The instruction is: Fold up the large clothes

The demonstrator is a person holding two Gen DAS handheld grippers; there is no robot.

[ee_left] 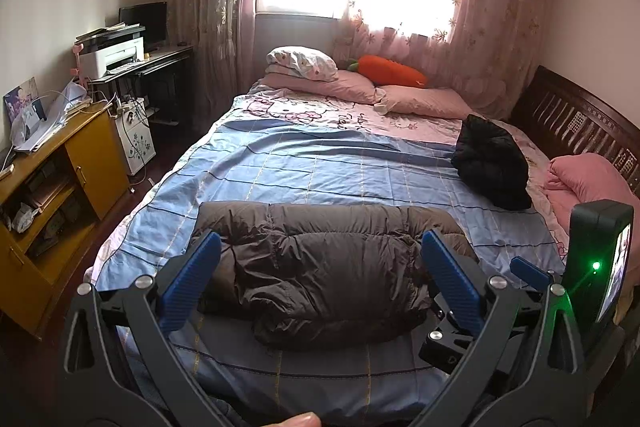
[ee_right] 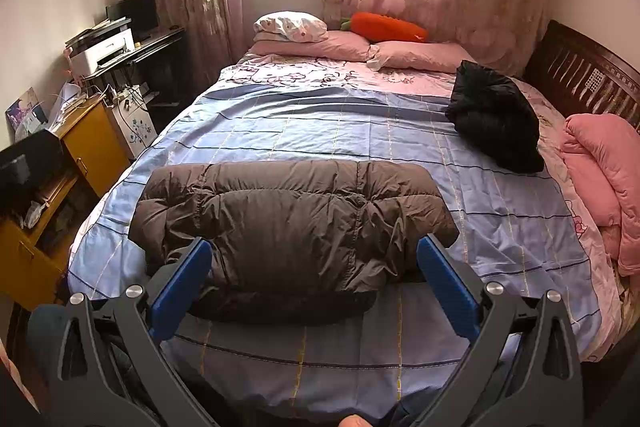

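— On the near end of the blue sheet (ee_right: 320,131): brown down jacket (ee_right: 296,227), folded, lying flat?
— Yes. Left gripper (ee_left: 320,275) and right gripper (ee_right: 316,275) both spread wide, holding nothing, just short of it.

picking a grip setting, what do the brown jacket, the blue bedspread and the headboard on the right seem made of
Brown jacket: looks like thin synthetic shell, perhaps nylon, over puffy fill; quilted stitch lines, fine crinkles, a slight sheen.
Blue bedspread: looks like woven cotton or a blend; matte, soft creases, printed stripes.
Headboard: appears to be dark stained wood with a glossy finish; slatted, with light glints.
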